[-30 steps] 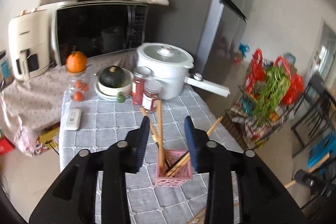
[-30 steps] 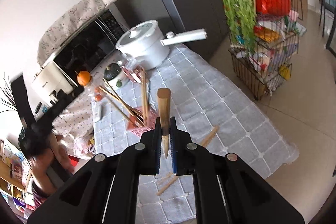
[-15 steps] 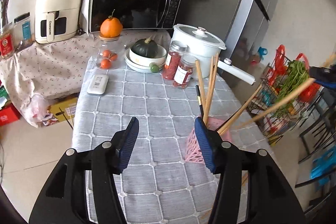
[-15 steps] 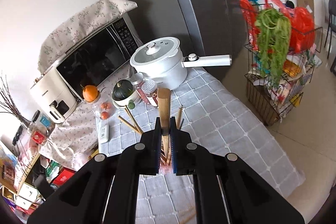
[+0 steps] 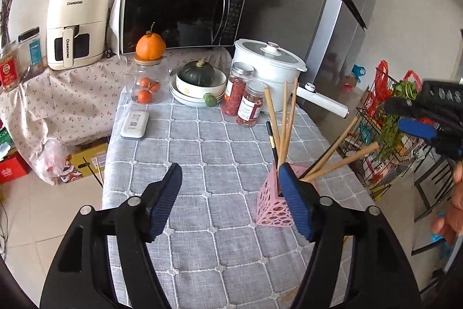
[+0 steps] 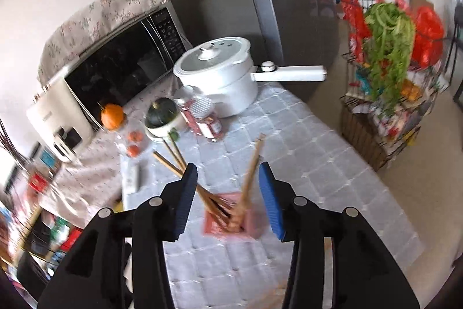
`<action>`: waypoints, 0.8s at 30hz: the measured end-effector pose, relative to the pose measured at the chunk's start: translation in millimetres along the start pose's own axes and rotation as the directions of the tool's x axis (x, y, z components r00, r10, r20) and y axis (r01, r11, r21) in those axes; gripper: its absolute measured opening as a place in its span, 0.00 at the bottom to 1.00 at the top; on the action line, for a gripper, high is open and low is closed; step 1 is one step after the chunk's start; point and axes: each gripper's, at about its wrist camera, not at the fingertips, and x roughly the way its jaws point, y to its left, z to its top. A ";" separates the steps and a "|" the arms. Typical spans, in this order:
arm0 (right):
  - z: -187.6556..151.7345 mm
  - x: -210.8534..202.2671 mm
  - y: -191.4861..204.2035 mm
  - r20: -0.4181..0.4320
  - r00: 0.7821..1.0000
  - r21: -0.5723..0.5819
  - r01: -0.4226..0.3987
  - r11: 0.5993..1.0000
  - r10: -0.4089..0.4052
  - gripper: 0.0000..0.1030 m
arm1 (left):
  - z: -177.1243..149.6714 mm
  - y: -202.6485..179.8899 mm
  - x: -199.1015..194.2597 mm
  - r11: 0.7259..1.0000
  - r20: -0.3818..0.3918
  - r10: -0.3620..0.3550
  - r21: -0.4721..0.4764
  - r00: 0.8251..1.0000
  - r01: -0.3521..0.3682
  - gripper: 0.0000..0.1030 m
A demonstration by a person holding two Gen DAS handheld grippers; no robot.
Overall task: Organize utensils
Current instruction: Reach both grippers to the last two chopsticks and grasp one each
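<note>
Both my grippers are opening and pinch nothing: left gripper (image 5: 230,194), right gripper (image 6: 228,193). Just beyond my right fingertips, chopsticks (image 6: 249,175) lean in the pink holder (image 6: 228,217). They look light, stiff and slippery; I'd pinch mid-shaft.

Left view: from behind left gripper (image 5: 230,174), tilted down, facing microwave (image 5: 182,13), near surface (image 5: 196,141).
Right view: higher, steeper, blurred.
Shared: holder (image 5: 273,206), pot (image 6: 220,77), microwave.

A table under a grey grid-quilted cloth (image 5: 202,146) carries, at its far end, a white lidded pot (image 5: 267,64), two red-filled jars (image 5: 244,99) and stacked white plates (image 5: 188,96); a white remote (image 5: 134,125) lies left, a pink perforated holder (image 5: 273,206) near right.
</note>
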 end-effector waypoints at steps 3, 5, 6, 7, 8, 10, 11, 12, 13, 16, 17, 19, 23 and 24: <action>-15.9 -8.6 -15.8 0.015 0.999 0.005 0.041 0.999 -0.041 0.63 | -4.6 -7.3 1.9 1.000 -0.008 0.001 0.025 1.000 -0.001 0.71; -27.8 -13.7 -30.3 0.030 0.997 0.018 0.070 0.997 -0.070 0.77 | -9.8 -14.6 4.5 0.998 -0.025 -0.007 0.054 1.000 0.009 0.76; -34.5 -15.6 -38.6 0.033 0.996 0.029 0.087 0.996 -0.088 0.81 | -12.0 -18.2 6.4 0.997 -0.037 -0.011 0.070 0.999 0.014 0.79; -43.8 -17.0 -51.2 0.030 0.993 0.052 0.110 0.993 -0.112 0.87 | -15.0 -22.1 9.0 0.996 -0.052 -0.016 0.087 0.999 0.020 0.80; -50.5 -16.9 -60.7 0.021 0.992 0.070 0.120 0.990 -0.122 0.88 | -20.0 -27.6 13.3 0.994 -0.076 -0.021 0.110 0.997 0.029 0.80; -67.5 -12.5 -87.2 -0.032 0.990 0.106 0.137 0.985 -0.134 0.89 | -29.4 -36.6 21.3 0.988 -0.123 -0.025 0.147 0.992 0.043 0.86; -76.0 -8.8 -99.8 -0.064 0.988 0.121 0.149 0.981 -0.142 0.90 | -34.0 -41.2 24.9 0.985 -0.143 -0.024 0.165 0.989 0.048 0.87; -83.3 -5.2 -111.0 -0.094 0.984 0.132 0.162 0.978 -0.150 0.90 | -40.8 -48.4 31.2 0.979 -0.178 -0.024 0.195 0.984 0.059 0.88; -92.8 -0.6 -124.6 -0.130 0.978 0.140 0.179 0.974 -0.161 0.90 | -47.3 -55.4 36.7 0.973 -0.212 -0.029 0.219 0.977 0.077 0.89; -112.6 7.4 -152.6 -0.180 0.961 0.148 0.235 0.961 -0.208 0.90 | -67.8 -78.2 55.0 0.951 -0.325 -0.051 0.272 0.944 0.145 0.91; -120.9 8.9 -163.1 -0.186 0.953 0.144 0.266 0.953 -0.238 0.90 | -74.1 -86.8 60.7 0.943 -0.356 -0.051 0.290 0.933 0.163 0.91; -132.6 10.1 -180.8 -0.192 0.940 0.136 0.311 0.941 -0.283 0.90 | -85.2 -104.5 70.9 0.925 -0.406 -0.051 0.326 0.913 0.196 0.91; -145.7 13.0 -219.2 -0.253 0.918 0.209 0.361 0.909 -0.306 0.90 | -99.2 -143.4 89.1 0.892 -0.474 -0.035 0.382 0.880 0.242 0.92; -148.2 13.8 -229.9 -0.281 0.914 0.248 0.365 0.897 -0.294 0.90 | -99.5 -155.7 95.8 0.887 -0.487 -0.035 0.388 0.873 0.252 0.92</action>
